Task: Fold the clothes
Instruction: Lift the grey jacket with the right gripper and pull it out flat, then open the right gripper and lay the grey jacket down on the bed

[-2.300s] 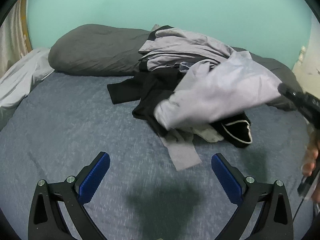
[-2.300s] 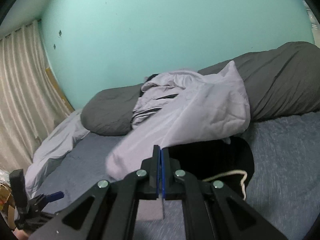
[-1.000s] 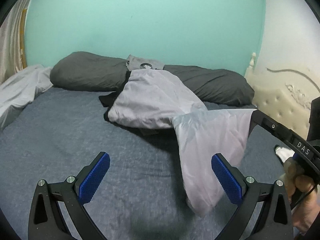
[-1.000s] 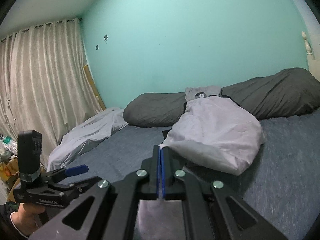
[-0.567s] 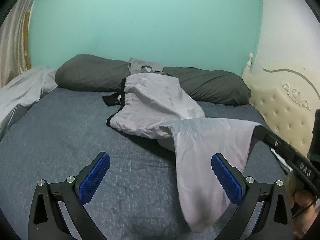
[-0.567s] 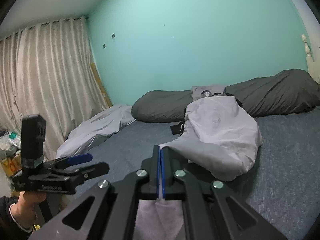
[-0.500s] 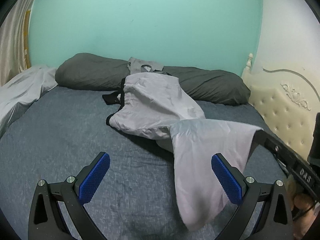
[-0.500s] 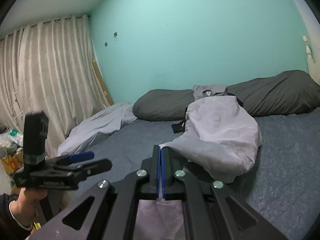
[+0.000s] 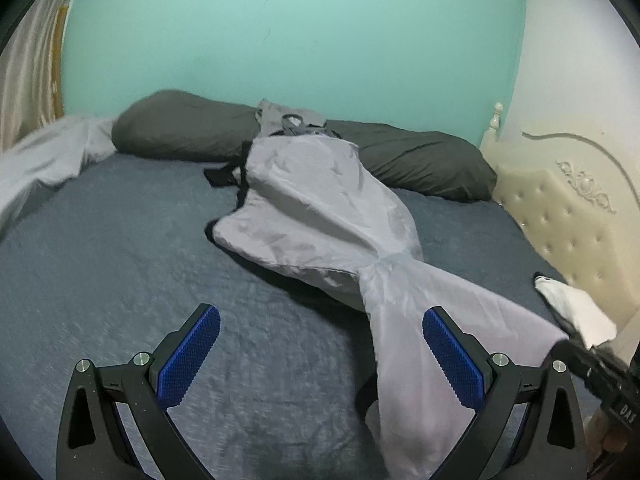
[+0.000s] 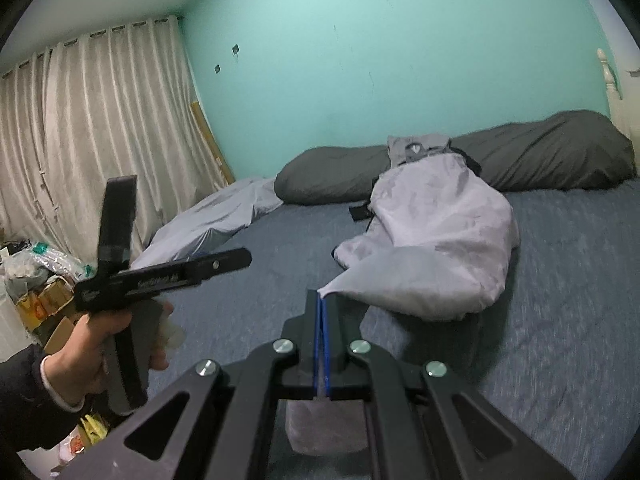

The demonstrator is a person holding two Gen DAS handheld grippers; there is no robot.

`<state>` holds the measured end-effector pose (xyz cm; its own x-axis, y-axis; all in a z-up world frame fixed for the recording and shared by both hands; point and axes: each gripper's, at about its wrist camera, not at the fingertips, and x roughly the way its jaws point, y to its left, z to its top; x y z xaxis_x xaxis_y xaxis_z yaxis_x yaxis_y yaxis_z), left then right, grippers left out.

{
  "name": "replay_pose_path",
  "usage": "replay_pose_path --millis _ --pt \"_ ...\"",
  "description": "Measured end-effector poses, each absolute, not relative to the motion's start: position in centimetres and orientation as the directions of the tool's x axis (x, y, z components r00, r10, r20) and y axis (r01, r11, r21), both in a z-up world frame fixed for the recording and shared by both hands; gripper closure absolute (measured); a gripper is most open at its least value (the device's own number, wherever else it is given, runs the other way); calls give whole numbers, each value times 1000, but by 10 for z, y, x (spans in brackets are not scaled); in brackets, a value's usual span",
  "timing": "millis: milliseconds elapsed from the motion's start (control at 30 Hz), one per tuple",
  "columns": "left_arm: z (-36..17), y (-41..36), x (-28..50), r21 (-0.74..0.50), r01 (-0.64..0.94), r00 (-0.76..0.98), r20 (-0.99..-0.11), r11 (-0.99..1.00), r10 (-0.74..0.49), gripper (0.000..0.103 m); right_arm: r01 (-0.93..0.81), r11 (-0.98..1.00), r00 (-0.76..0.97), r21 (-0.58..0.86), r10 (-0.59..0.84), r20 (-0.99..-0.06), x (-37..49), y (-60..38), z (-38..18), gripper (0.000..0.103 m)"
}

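Observation:
A light grey garment (image 9: 320,208) lies over a heap of clothes mid-bed and stretches in a taut band toward the lower right. My right gripper (image 10: 322,300) is shut on a corner of the grey garment (image 10: 440,240), and a flap of the fabric hangs down below the jaws. In the left wrist view the right gripper (image 9: 592,364) shows blurred at the far right edge. My left gripper (image 9: 320,356) stands open above the bed sheet, its right pad (image 9: 452,360) just in front of the hanging fabric, holding nothing. A black garment (image 9: 222,176) peeks out beneath the grey one.
Dark grey pillows (image 9: 180,132) line the wall side of the blue-grey bed (image 9: 100,260). A white duvet (image 9: 36,168) lies at left, and a cream headboard (image 9: 568,216) with a white cloth (image 9: 572,304) at right. Curtains (image 10: 100,128) and floor clutter (image 10: 36,280) stand beyond the bed's left edge.
The right gripper has drawn the grey garment's corner farther toward the near edge and lower, so the fabric runs flatter over the bed. The left gripper shifted sideways, still open.

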<state>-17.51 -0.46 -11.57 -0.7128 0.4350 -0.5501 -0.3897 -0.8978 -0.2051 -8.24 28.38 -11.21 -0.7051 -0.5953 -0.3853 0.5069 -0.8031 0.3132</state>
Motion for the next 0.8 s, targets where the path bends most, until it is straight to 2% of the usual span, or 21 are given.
replay_pose_path --millis 333,600,800 --pt "-166 10 -190 -253 -388 -666 -588 -886 459 0 474 -823 -680 313 -568 -464 -67 308 -158 102" --pt "-190 18 -198 -234 -393 -681 -575 -889 453 0 449 -828 -657 335 -561 -504 -81 307 -191 102" --pt "-209 18 -207 -271 -379 -670 -579 -885 464 0 425 -842 -652 334 -540 -532 -95 308 -209 102"
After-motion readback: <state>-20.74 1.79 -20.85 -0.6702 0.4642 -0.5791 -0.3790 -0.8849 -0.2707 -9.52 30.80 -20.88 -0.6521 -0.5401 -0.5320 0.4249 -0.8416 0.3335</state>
